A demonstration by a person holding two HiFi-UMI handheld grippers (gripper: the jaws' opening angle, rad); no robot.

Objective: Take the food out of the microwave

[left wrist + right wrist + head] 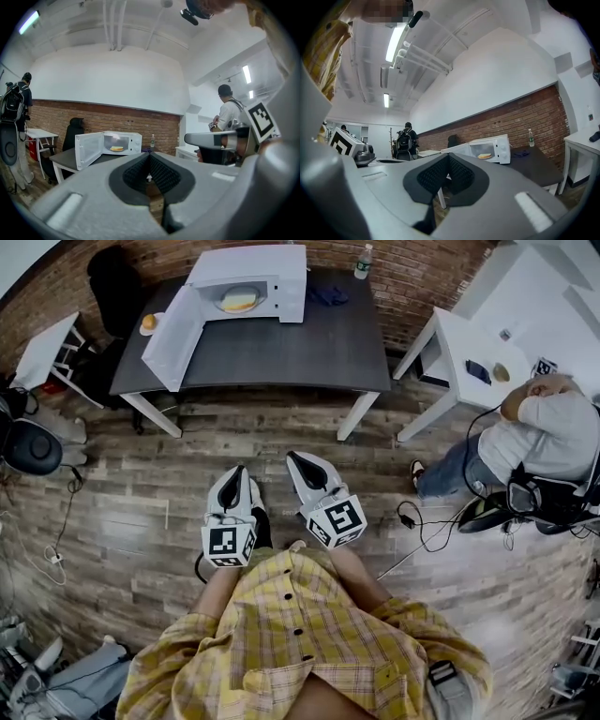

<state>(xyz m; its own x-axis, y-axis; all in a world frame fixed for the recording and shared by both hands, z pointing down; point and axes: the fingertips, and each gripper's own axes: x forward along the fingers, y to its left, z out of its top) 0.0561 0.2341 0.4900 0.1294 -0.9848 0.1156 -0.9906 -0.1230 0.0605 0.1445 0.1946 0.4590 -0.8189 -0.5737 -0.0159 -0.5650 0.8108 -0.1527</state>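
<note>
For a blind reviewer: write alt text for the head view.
Seen from above, a person in a yellow plaid shirt holds the left gripper and right gripper, both shut, over a wooden floor, short of a dark table. On it, a white microwave stands with its door open and food inside.

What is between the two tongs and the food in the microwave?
In the head view, only bare wood floor and the dark tabletop; the microwave door is open.
</note>
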